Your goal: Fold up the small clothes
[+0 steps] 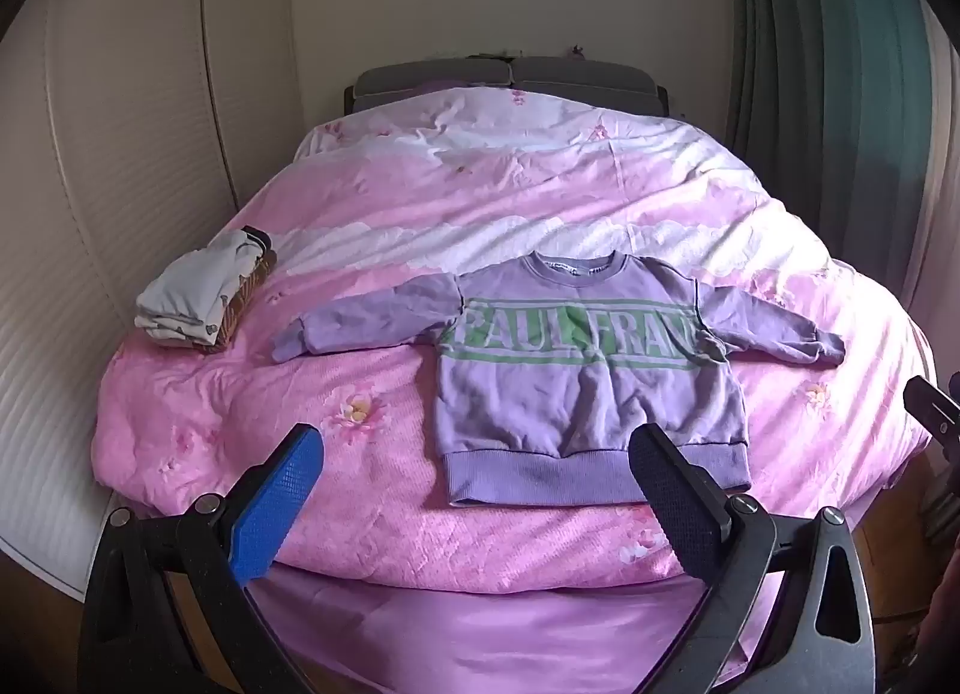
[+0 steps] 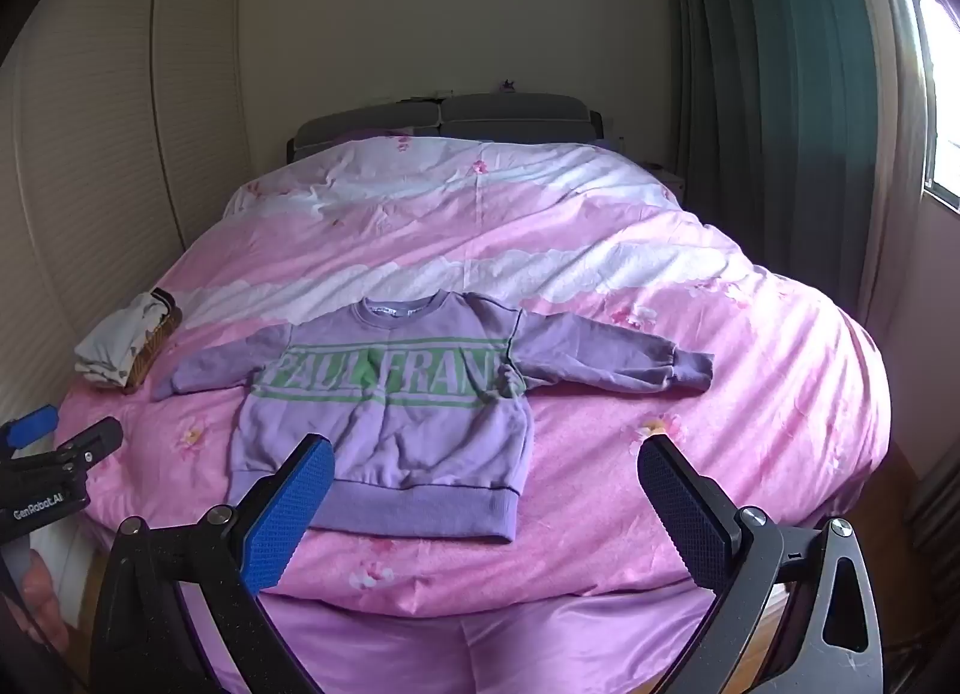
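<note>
Sweatshirt flat on bed, both grippers wide open and holding nothing.

The purple sweatshirt lies face up near the foot of the pink floral quilt, collar toward the headboard, both sleeves spread out sideways, green lettering across the chest. The left gripper hangs above the foot of the bed with its jaws spread wide; its dark pad overlaps the hem in view, and contact cannot be confirmed. The right gripper is likewise spread wide, its blue pad in line with the hem, its dark pad over bare quilt. A stack of folded clothes sits at the left edge of the bed, apart from the left sleeve cuff. Curtains hang on the right.
</note>
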`<state>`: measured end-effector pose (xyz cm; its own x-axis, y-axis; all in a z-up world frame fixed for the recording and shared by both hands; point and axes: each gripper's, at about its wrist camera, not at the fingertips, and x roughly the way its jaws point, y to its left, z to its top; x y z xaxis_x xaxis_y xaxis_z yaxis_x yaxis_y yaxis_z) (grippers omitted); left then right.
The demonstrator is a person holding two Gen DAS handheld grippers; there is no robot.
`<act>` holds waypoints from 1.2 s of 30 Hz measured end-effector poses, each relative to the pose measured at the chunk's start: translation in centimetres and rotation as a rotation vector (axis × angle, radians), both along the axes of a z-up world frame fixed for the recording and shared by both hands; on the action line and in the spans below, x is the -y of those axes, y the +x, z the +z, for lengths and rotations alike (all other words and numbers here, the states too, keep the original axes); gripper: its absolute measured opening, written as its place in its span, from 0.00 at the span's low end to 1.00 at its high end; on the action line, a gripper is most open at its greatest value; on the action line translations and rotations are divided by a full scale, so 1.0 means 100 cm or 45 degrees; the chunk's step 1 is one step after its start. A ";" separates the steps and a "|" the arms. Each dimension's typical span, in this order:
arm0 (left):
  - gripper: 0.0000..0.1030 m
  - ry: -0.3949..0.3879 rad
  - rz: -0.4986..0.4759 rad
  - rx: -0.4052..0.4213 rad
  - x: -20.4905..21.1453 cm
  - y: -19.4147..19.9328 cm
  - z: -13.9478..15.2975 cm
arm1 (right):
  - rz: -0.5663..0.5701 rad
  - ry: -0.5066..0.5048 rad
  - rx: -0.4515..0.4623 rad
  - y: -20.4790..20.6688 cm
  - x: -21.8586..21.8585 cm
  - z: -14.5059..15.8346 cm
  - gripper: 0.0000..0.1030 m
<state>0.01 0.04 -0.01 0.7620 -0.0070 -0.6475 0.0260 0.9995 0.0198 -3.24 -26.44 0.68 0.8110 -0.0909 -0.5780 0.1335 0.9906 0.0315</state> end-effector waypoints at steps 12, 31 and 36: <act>1.00 0.016 0.008 -0.002 -0.001 0.002 -0.002 | 0.002 0.000 -0.004 0.000 0.002 0.000 1.00; 1.00 0.025 0.007 0.006 -0.003 0.004 -0.004 | 0.001 0.005 -0.003 -0.001 0.004 0.000 1.00; 1.00 0.026 0.008 0.008 -0.003 0.004 -0.004 | 0.000 0.005 -0.003 -0.001 0.004 0.000 1.00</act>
